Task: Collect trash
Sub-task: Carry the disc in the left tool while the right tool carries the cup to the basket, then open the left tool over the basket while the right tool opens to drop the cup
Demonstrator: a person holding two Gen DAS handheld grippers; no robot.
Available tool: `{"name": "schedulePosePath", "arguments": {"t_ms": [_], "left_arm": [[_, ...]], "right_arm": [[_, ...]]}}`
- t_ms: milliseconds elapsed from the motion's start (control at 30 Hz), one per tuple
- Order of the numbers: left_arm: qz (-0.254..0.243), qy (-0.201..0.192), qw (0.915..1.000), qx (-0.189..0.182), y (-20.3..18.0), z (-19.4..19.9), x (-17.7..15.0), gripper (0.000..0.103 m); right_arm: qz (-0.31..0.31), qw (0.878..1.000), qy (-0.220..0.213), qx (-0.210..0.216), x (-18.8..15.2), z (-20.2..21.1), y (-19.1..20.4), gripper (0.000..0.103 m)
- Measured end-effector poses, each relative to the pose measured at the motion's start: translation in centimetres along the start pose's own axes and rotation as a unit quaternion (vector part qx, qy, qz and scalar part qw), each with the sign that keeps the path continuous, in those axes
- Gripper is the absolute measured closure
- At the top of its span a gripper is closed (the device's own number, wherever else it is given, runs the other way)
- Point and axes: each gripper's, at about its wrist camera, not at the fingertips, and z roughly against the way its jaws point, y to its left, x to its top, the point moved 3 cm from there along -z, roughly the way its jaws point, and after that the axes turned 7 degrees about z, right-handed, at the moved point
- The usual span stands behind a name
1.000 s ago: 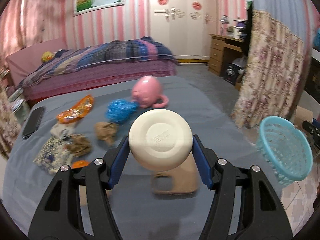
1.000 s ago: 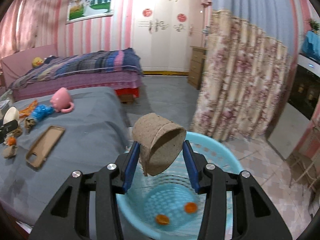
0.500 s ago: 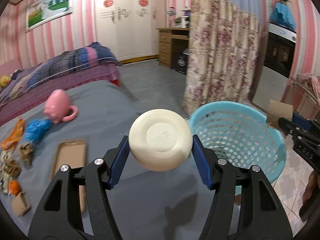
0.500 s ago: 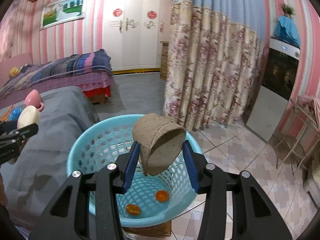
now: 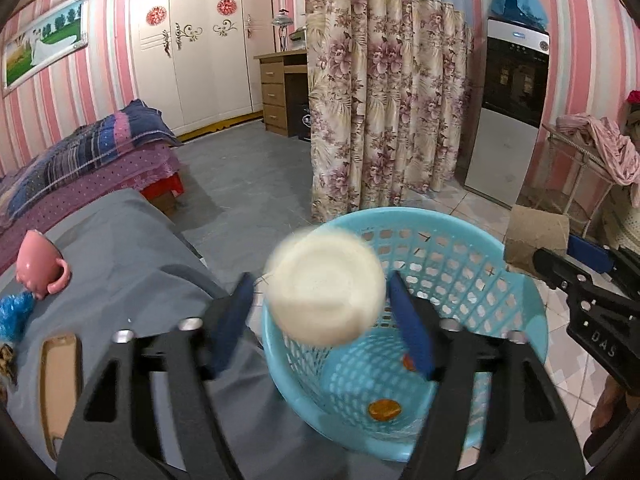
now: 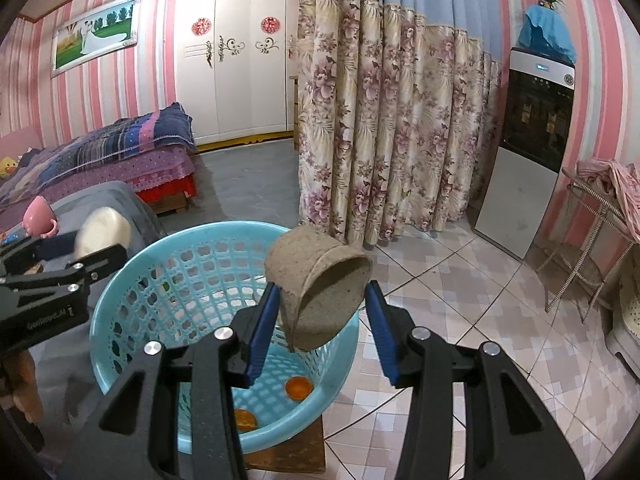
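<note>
A light blue plastic basket (image 5: 516, 292) stands beside the grey-covered table and holds two orange peels (image 5: 384, 409). My left gripper (image 5: 320, 320) has opened; the cream round lid (image 5: 326, 286) is blurred between its spread fingers, above the basket's near rim. My right gripper (image 6: 322, 320) holds a brown paper cup (image 6: 320, 280) over the basket (image 6: 120, 304); gaps show beside the cup, so its hold is unclear. The left gripper and lid (image 6: 102, 232) show at the left of the right wrist view; the right gripper shows at the right of the left wrist view (image 5: 580, 284).
On the grey table (image 5: 120, 248) lie a pink cup (image 5: 38, 260), a blue wrapper (image 5: 14, 312) and a tan phone case (image 5: 60, 380). A floral curtain (image 6: 392, 128), a bed (image 6: 112, 152), a water dispenser (image 6: 528, 152) and tiled floor surround the basket.
My left gripper has swung right from the table to the basket and opened; the lid is now blurred and loose. My right gripper's fingers have spread slightly around the cup.
</note>
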Motion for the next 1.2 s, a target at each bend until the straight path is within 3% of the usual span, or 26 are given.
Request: {"name": "schedulePosePath", "arguments": {"t_ms": [67, 100, 633, 667, 767, 1033, 1200], "left_arm": [[0.004, -0.019, 0.9997, 0.014, 0.7, 0.6, 0.4, 0.014], [0.008, -0.021, 0.9996, 0.018, 1.0, 0.8, 0.6, 0.013], [0.081, -0.017, 0.9931, 0.083, 10.4, 3.6, -0.7, 0.011], [0.085, -0.016, 0.9925, 0.086, 10.9, 3.8, -0.8, 0.01], [0.098, -0.015, 0.9903, 0.097, 12.4, 4.6, -1.2, 0.01], [0.124, -0.028, 0.9834, 0.13, 16.2, 8.7, -2.2, 0.008], [0.14, -0.039, 0.9745, 0.171, 19.6, 12.5, -3.7, 0.006]], "right_arm": [[-0.002, 1.0, 0.0, 0.002, 0.1, -0.1, -0.1, 0.058], [-0.002, 1.0, 0.0, 0.002, 0.1, -0.1, 0.0, 0.058], [0.008, 0.999, 0.021, 0.032, -0.4, -2.1, 4.3, 0.056], [0.011, 0.999, 0.022, 0.034, -0.3, -2.2, 4.8, 0.055], [0.017, 0.999, 0.009, 0.027, 0.1, -2.1, 5.6, 0.026], [0.019, 1.0, 0.001, 0.002, 1.1, -1.0, 6.7, 0.01], [0.022, 0.999, -0.016, 0.019, 2.3, 0.8, 9.5, 0.006]]}}
